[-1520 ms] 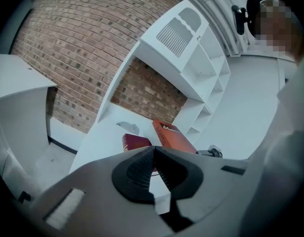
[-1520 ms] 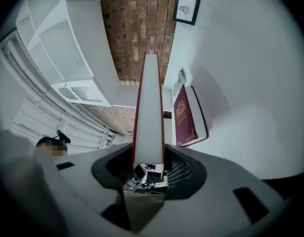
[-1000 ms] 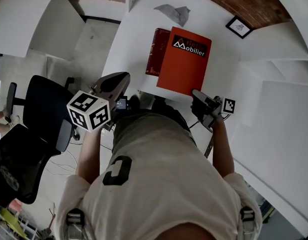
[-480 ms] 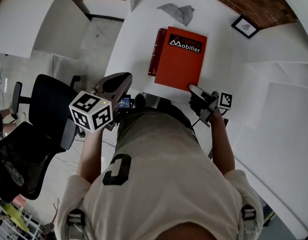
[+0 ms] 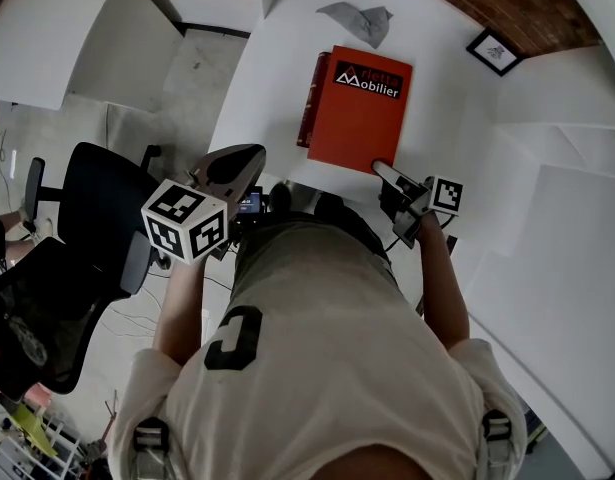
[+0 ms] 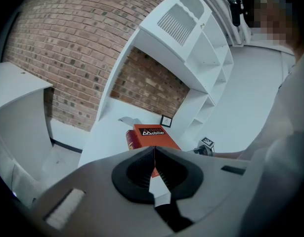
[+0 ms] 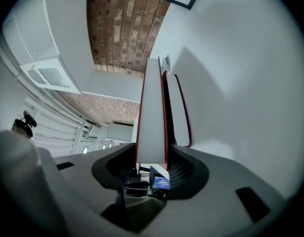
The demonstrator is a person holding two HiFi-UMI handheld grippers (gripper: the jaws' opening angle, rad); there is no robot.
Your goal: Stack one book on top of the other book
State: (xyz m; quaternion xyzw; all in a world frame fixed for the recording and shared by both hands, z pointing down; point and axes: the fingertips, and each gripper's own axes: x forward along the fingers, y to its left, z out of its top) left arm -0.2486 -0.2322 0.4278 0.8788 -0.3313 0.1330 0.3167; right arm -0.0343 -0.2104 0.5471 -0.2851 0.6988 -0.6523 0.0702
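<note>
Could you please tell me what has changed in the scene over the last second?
The right gripper, shut on the near corner of the orange book, has carried it leftward in the head view, so it covers more of the dark red book beneath. The left gripper stayed shut and empty; the dark red book and the crumpled paper kept their places.

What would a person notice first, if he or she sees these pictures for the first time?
The bright orange book stands out on the white table, lying over a dark red book whose spine shows at its left. The right gripper has its jaws closed on the orange book's near corner. The left gripper, jaws together and empty, hangs off the table's near left edge, beside the person.
</note>
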